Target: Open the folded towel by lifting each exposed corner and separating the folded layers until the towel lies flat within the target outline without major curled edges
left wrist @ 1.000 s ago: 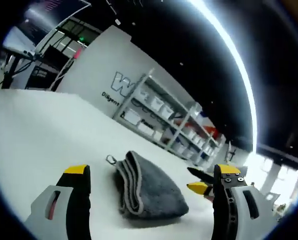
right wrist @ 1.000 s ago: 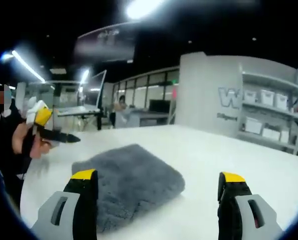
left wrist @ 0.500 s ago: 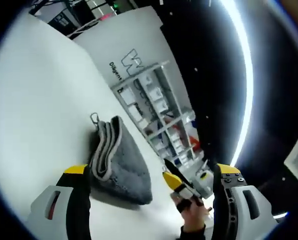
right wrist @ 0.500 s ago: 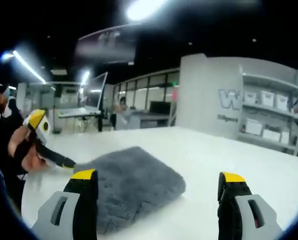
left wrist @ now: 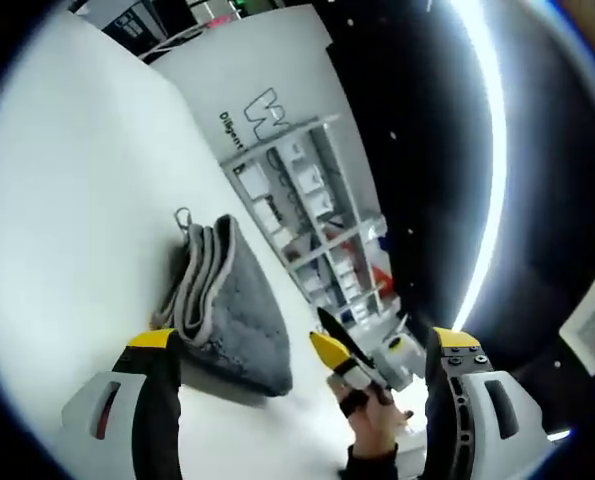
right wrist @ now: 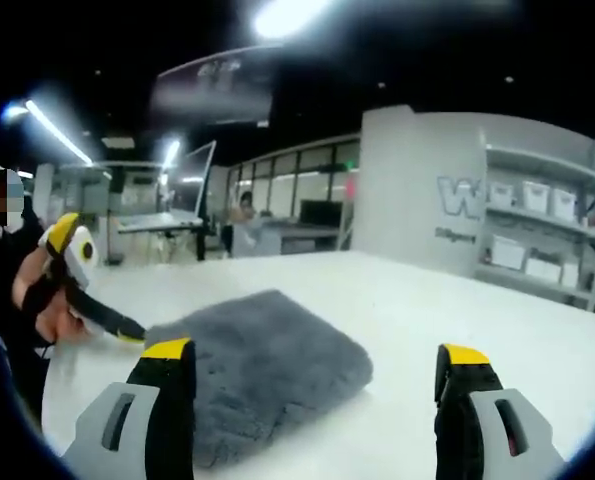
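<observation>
Grey towel (left wrist: 222,310) still folded, lying on white table (left wrist: 67,200), lower centre of left gripper view; stacked layer edges and small hanging loop (left wrist: 183,217) at its top. Left gripper (left wrist: 297,370) jaws wide apart, holding nothing; its tip touches towel's left edge in right gripper view. Right gripper (right wrist: 317,370) open, empty, towel (right wrist: 257,360) just ahead, lower centre. Shelving (right wrist: 542,235) at right.
</observation>
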Tool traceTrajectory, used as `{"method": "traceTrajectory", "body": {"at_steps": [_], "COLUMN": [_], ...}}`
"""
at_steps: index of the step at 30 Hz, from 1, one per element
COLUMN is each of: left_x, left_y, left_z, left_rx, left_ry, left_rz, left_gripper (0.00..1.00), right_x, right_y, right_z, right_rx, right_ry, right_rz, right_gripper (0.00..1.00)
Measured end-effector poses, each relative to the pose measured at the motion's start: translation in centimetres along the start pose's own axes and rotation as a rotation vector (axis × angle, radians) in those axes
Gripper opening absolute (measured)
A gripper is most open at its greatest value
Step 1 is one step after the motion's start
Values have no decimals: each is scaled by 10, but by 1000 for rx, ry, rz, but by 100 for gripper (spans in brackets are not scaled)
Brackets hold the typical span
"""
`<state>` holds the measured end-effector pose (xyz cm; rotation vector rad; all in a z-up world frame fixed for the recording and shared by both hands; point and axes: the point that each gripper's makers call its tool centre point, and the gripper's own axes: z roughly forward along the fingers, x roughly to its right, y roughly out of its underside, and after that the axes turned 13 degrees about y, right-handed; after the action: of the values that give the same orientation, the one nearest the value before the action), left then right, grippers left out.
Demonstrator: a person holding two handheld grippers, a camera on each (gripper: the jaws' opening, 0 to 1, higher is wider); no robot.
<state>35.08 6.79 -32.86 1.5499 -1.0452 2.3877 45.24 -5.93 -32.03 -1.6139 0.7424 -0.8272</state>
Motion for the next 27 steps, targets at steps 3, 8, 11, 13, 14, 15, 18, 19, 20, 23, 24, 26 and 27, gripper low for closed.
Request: {"method": "traceTrajectory", "body": {"at_steps": [3, 8, 11, 13, 14, 15, 18, 19, 20, 23, 24, 26, 27], "left_x": [1, -6, -6, -6, -5, -4, -2, -2, -4, -10, -10, -12, -11], "left_y": [6, 13, 13, 10, 9, 7, 5, 5, 6, 14, 14, 10, 8], "left_z": [-1, 0, 3, 5, 6, 6, 8, 10, 11, 14, 15, 16, 18], "left_rx": [-22, -42, -37, -31, -28, -24, -19, -20, -23, -44, -46, -38, -32], "left_ry": [-1, -12, -7, -5, -3, 1, 10, 15, 16, 5, 4, -2, 4], "left_rz": [-9, -15, -14, -7, -6, -1, 1, 1, 1, 7, 20, 74, 89], "left_gripper": [100, 100, 100, 100, 100, 100, 100, 100, 100, 99, 99, 97, 94], "right_x": [0, -1, -1, -1, -1, -1, -2, -2, -2, -1, -2, -2, -2], "right_y": [0, -1, -1, -1, -1, 0, -1, -1, -1, -1, -1, -1, -1], "right_z": [0, 0, 0, 0, 0, 0, 0, 0, 0, 0, -1, -1, -1], "right_rx": [1, 4, 4, 4, 3, 3, 4, 4, 4, 4, 3, 3, 3], "right_ry": [0, -2, -2, -2, -3, -4, -5, -5, -5, -2, -4, -5, -6], "right_rz": [0, 0, -1, 0, -1, -2, -3, -3, -3, -7, -8, -6, -8], "right_gripper": [100, 100, 100, 99, 99, 99, 99, 99, 99, 99, 99, 99, 99]}}
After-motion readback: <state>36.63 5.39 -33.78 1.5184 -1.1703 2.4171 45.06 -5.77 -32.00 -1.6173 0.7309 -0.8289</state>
